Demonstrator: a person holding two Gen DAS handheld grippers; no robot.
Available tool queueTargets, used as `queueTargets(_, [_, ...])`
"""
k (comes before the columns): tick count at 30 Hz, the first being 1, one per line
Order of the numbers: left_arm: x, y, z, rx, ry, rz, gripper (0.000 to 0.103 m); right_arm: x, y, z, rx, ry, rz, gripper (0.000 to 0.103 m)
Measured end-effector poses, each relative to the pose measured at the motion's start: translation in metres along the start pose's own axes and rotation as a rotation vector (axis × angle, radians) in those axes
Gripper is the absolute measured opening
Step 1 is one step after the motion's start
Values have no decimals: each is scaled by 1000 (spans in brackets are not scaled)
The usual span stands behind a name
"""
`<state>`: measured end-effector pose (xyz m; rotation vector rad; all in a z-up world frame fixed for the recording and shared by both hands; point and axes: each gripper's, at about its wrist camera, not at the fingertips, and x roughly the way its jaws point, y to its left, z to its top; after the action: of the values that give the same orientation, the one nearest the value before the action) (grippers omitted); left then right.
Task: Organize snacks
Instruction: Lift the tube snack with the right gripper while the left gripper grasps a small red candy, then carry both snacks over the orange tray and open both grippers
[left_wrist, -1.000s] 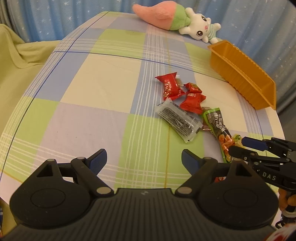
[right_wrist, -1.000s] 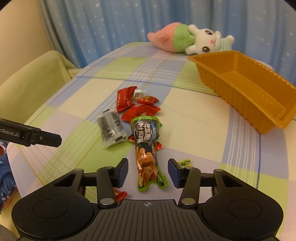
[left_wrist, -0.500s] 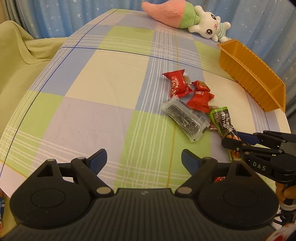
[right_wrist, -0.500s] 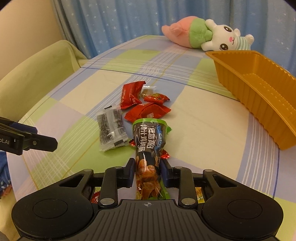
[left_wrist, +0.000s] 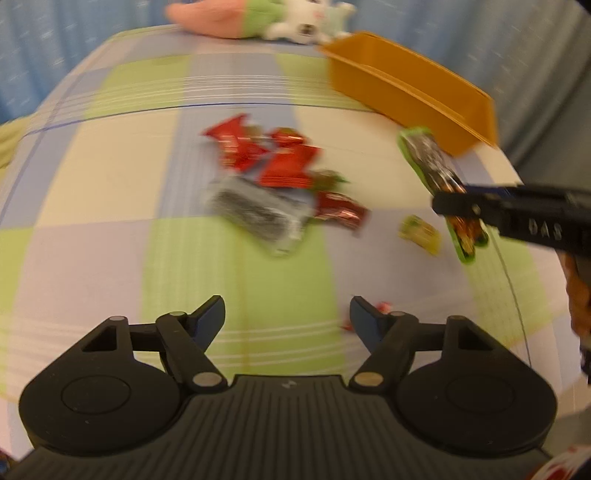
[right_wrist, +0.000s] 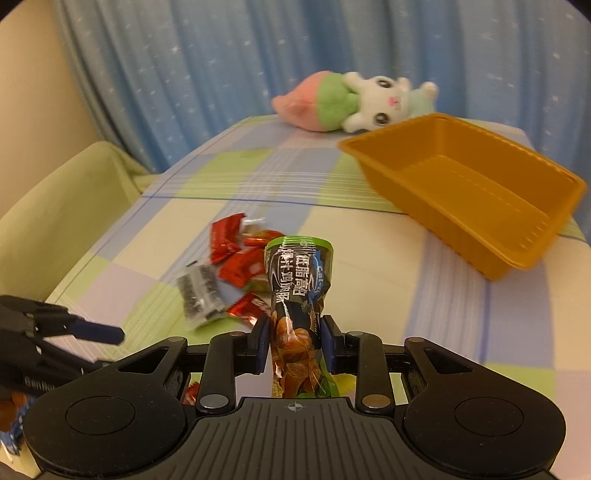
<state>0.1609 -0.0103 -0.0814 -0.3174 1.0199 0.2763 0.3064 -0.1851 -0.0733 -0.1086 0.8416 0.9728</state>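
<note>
"DAS" is printed on the right gripper.

orange tray, red wrappers, checked green-blue-cream cloth, perhaps star-speckled blue curtain.

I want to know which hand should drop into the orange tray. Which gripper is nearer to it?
Right. The right gripper, shut on the green snack packet, is lifted beside the orange tray. The left gripper, jaws closing on nothing, sits back behind the snack pile.

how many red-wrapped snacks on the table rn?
5: large packet farthest left, small packet beside it, middle packet just nearer, foil packet nearer still, stray packet alone, closest. Others possibly hidden.
</note>
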Motion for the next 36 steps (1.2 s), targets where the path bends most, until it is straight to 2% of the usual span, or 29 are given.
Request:
queueTargets(4, [6, -18, -1, 74, 6, -63, 61, -15, -11, -8, 36, -1, -31, 30])
queueTargets(9, [14, -28, -2, 90, 19, -103, 48, -28, -21, -19, 69, -2, -66, 30])
queueTargets(10, [17, -29, -2, 89, 25, -108, 43, -29, -22, -20, 73, -2, -71, 30])
queueTargets(14, [23, -33, -1, 98, 41, -115, 38, -38, -28, -27, 87, -6, -91, 30])
queueTargets(20, [28, -37, -1, 109, 61, -111, 24, -47, -34, -34, 100, -10, -105, 30])
queueTargets(30, [19, -36, 2, 81, 34, -96, 19, -47, -37, -31, 105, -13, -100, 30])
queueTargets(36, [3, -29, 21, 50, -18, -89, 19, -44, -40, -18, 127, -23, -93, 30])
